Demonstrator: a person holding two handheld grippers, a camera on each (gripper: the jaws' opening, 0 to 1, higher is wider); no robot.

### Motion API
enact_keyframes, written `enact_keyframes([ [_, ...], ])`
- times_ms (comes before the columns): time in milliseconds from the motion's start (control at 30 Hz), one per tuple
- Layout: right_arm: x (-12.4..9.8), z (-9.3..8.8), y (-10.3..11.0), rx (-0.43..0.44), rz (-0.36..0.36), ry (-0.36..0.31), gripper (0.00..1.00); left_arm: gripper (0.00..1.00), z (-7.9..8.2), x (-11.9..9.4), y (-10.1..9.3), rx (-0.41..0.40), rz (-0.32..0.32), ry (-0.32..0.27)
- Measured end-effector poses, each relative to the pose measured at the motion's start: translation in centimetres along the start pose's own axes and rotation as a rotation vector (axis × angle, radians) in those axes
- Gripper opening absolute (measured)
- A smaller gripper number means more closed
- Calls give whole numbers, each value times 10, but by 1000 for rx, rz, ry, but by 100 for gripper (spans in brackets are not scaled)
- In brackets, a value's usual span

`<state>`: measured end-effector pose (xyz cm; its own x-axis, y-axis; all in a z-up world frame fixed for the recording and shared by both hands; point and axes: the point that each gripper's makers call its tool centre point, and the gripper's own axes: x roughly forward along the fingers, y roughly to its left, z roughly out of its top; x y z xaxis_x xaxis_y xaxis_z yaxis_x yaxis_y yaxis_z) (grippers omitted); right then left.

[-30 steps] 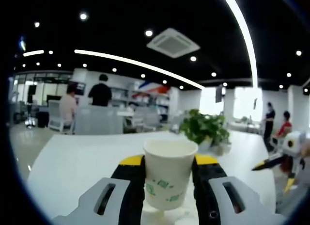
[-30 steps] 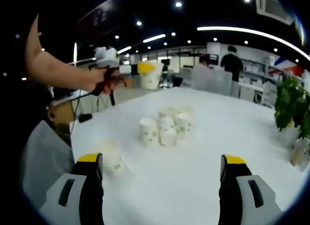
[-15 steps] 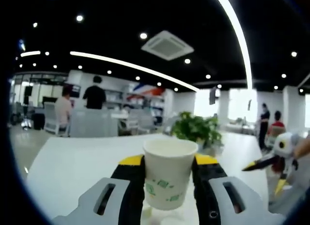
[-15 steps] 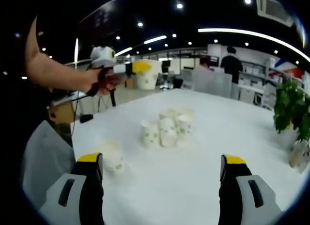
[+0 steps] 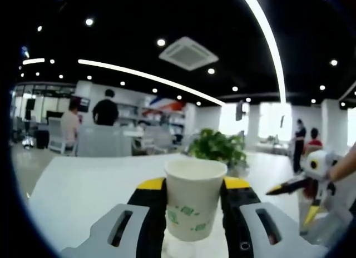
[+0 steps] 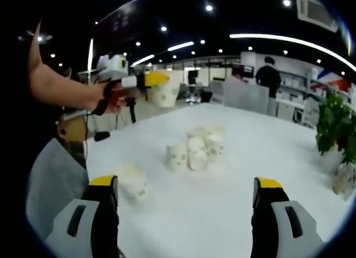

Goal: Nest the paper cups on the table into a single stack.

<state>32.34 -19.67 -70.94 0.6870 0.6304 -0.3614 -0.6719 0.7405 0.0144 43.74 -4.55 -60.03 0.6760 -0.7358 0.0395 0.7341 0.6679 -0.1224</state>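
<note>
Paper cup (image 5: 194, 198) sits upright, pinched between the left gripper (image 5: 194, 211) jaws, held up above the white table (image 5: 83, 185); from the right gripper view it's up at the left, well apart from the rest. Remaining cups: a cluster (image 6: 196, 149) mid-table plus one lone cup (image 6: 133, 181) nearer the left jaw. Right gripper (image 6: 186, 213) jaws spread wide, nothing between them; potted plant (image 5: 217, 148) at the far edge.

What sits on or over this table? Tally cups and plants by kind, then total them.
Held paper cup, in the left gripper: 1
Lone paper cup: 1
Clustered paper cups: at least 3, blurred
Potted plant: 1
Total: at least 6
</note>
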Motion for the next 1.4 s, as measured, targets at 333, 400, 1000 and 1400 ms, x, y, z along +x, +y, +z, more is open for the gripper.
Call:
enact_keyframes([
  [333,-7,-3,3,-5,4,7,100,36,5,-15,-21,-12,-5,-30],
  [400,-8,-3,3,-5,3,8,100,36,5,-16,-25,-7,-11,-27],
  [1000,-9,-5,6,2,-2,2,100,37,1,-27,-61,20,-72,-17],
  [1400,-11,-9,5,11,-7,6,100,36,-10,-37,-81,-6,-94,-22],
])
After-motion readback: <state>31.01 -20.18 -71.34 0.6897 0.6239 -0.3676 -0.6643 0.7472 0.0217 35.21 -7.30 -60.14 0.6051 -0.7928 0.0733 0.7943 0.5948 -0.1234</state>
